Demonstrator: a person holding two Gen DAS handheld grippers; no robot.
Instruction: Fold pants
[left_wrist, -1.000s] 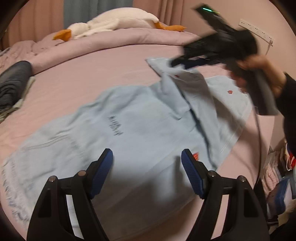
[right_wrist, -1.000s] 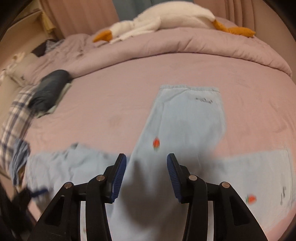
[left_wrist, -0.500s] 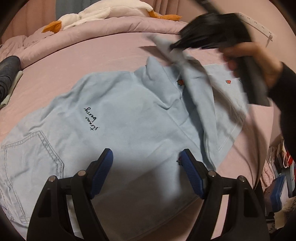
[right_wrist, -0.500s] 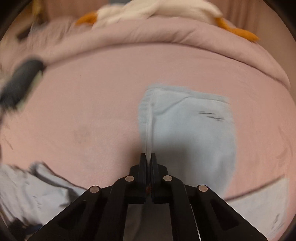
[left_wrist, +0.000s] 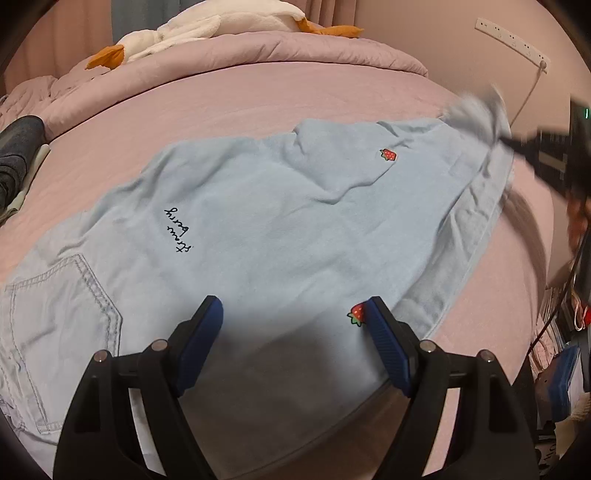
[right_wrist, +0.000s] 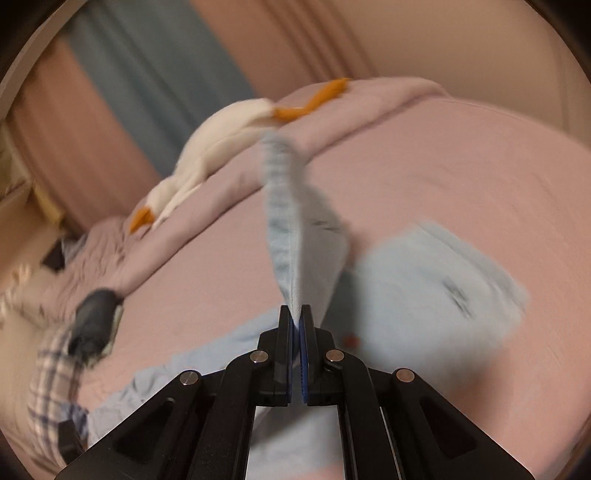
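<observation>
No bins or boxes w/ contents can be made out, except some cluttered stuff at the far right edge of the left wrist view, too dark to ID. The light blue pants (left_wrist: 280, 221) are spread flat on the pink bed (left_wrist: 258, 107), w/ a back pocket (left_wrist: 59, 306) at the left, "strawberry" script and small strawberry patches (left_wrist: 388, 154) on the fabric.

The left gripper (left_wrist: 291, 328) is held low over the near part of the pants, jaws wide apart, nothing clamped btwn them. The blue pads (left_wrist: 201, 332) are seen just above the denim; contact can't be told.

The right gripper (right_wrist: 297, 317) is pressed closed on a hem of the pants (right_wrist: 295, 236), which is lifted up off the bed in a blurry strip. In the left wrist view it's seen at the far right edge, blurred, w/ the raised fabric.

A plush goose (left_wrist: 207, 26) is lying on the rolled duvet (left_wrist: 236, 55) at the far side.
</observation>
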